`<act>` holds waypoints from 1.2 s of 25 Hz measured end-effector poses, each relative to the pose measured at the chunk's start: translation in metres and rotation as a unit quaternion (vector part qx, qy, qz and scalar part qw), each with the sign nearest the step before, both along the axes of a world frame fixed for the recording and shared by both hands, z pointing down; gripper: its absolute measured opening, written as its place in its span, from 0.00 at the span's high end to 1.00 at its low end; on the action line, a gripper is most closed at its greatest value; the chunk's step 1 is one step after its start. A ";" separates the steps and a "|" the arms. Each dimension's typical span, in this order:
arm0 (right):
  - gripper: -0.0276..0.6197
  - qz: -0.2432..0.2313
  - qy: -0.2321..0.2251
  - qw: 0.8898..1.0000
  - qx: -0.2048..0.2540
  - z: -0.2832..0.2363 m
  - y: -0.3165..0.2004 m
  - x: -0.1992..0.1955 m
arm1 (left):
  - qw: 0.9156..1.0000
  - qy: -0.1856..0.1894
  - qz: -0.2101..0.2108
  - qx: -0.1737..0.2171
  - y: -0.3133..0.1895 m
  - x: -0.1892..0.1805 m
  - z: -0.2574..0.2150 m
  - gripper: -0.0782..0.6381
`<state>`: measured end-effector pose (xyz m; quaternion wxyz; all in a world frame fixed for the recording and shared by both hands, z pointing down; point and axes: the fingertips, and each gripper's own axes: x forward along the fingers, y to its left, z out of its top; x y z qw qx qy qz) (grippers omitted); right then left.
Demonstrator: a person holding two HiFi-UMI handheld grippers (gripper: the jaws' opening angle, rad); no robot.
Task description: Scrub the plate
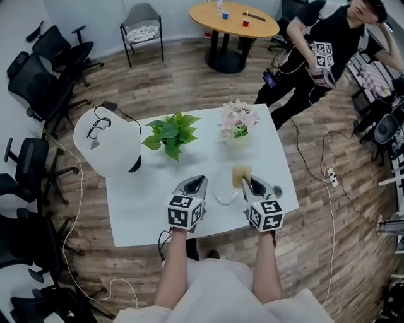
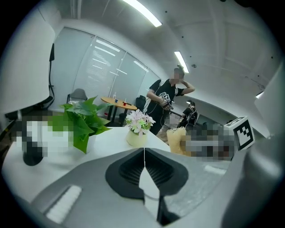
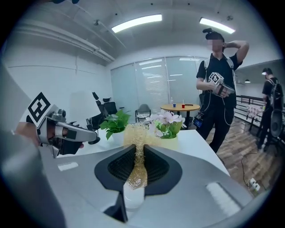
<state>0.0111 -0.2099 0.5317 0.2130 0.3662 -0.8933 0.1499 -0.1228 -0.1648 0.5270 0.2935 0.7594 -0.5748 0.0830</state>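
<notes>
A white tabletop [image 1: 145, 208] filled the middle of the head view, on a wood-plank floor [image 1: 189, 82]. A white lamp [image 1: 110, 148] stood at its far left corner. Black office chairs [image 1: 50, 63] lined the left side of the room. Beyond the tabletop stood a round wooden table [image 1: 233, 19] with small cups on it. A person in black [image 1: 322, 50] stood to the far right, one arm raised to the head.

On the far half of the tabletop a green leafy plant [image 1: 170, 134] sat left of a pot of pale pink flowers [image 1: 238, 120].

Near the front edge the person held both tools. The left tool [image 1: 201, 180] pointed away over the tabletop. In the left gripper view [image 2: 144, 151] its jaws were pressed together with nothing between them.

The right tool [image 1: 246, 182] sat just right of it. In the right gripper view [image 3: 137, 153] its jaws were pinching a tan, fibrous scrubber [image 3: 136, 136], whose tuft stuck out past the tips.

The plate [image 1: 224, 189], clear and round, lay flat on the tabletop between the two tools, near the front edge. In the head view the scrubber [image 1: 241, 174] was over the plate's far right rim; whether it touched the plate could not be told.
</notes>
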 end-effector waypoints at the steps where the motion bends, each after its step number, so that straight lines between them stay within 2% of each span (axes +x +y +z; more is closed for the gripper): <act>1: 0.84 0.002 0.006 1.000 -0.005 0.005 -0.003 -0.003 | 1.000 0.002 0.005 -0.006 -0.003 -0.003 0.006 0.88; 12: 0.84 0.053 0.061 0.995 -0.059 0.054 -0.029 -0.013 | 0.994 0.028 0.090 -0.048 -0.041 -0.005 0.051 0.88; 18: 0.84 0.089 0.072 0.990 -0.087 0.076 -0.012 -0.014 | 0.987 0.043 0.133 -0.077 -0.037 0.009 0.080 0.88; 23: 0.84 0.129 0.080 0.983 -0.105 0.088 -0.007 0.000 | 0.979 0.043 0.180 -0.084 -0.035 0.040 0.091 0.89; 30: 0.84 0.149 0.084 0.977 -0.125 0.112 -0.009 0.002 | 0.973 0.040 0.201 -0.110 -0.034 0.054 0.116 0.89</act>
